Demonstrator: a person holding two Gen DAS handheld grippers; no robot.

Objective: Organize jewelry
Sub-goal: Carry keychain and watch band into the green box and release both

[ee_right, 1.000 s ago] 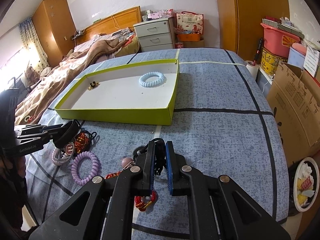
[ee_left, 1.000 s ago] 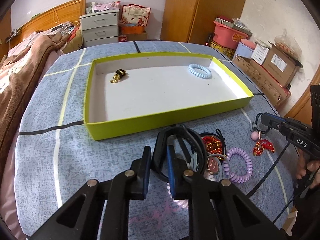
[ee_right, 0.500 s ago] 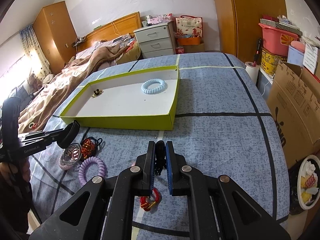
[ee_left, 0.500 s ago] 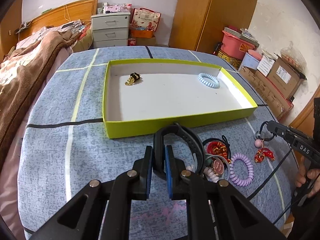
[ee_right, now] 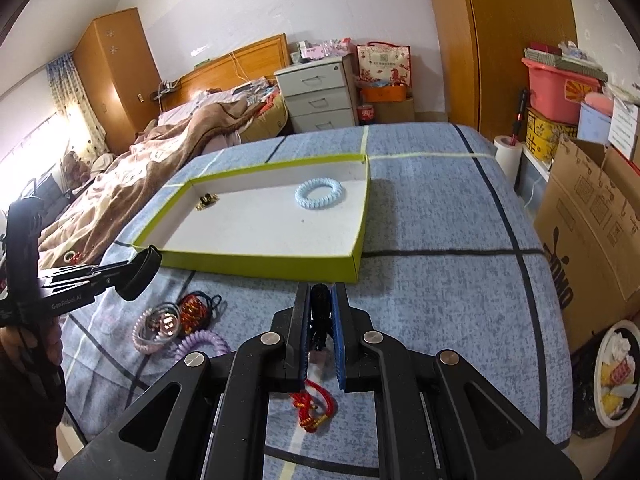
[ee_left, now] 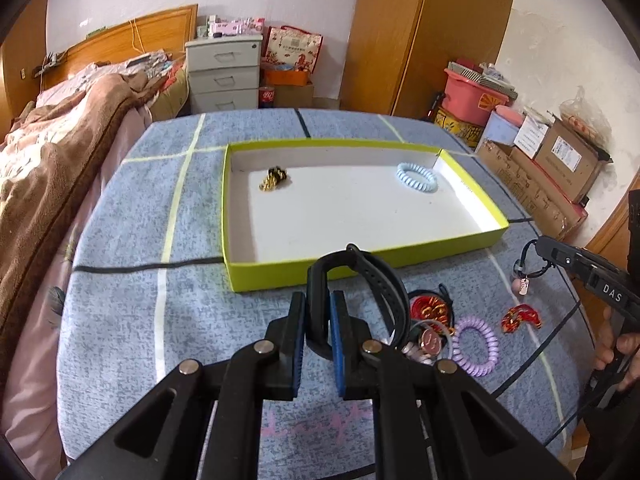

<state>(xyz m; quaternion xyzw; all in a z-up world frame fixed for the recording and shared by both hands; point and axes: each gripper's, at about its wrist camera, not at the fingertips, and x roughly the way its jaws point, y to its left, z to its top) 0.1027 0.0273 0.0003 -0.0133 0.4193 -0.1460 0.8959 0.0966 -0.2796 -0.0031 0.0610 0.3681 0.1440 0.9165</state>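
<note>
Gripping a black wristband (ee_left: 360, 276), the left gripper (ee_left: 318, 320) has its jaws clamped on one end of the loop, which arches up ahead of the jaws and above the blue-grey tabletop (ee_left: 120, 320). To the left of these jaws lies a bed with a brown blanket (ee_left: 52, 168). Straight ahead of them sits the yellow-green tray (ee_left: 360, 268), its near wall between the jaws and the white floor inside. A small gold-and-black trinket (ee_left: 274, 178) rests at the tray's far left, and a pale blue coil bracelet (ee_left: 417, 176) at its far right. Just right of the left jaws a heap stays on the tabletop: a red-and-gold ornament (ee_left: 430, 309), a round charm on pale bands (ee_left: 430, 340), and a purple coil bracelet (ee_left: 475, 346). Further right, the right gripper (ee_right: 321, 312) is closed on a black cord (ee_right: 320, 304), from which a red knotted charm (ee_right: 314, 406) hangs below the jaws, clear of the tabletop as far as I can tell. Ahead of these jaws is the tray's near right corner. To their right stand cardboard boxes (ee_right: 592, 216) beside the tabletop, with a pink tub (ee_right: 558, 88) behind them.
</note>
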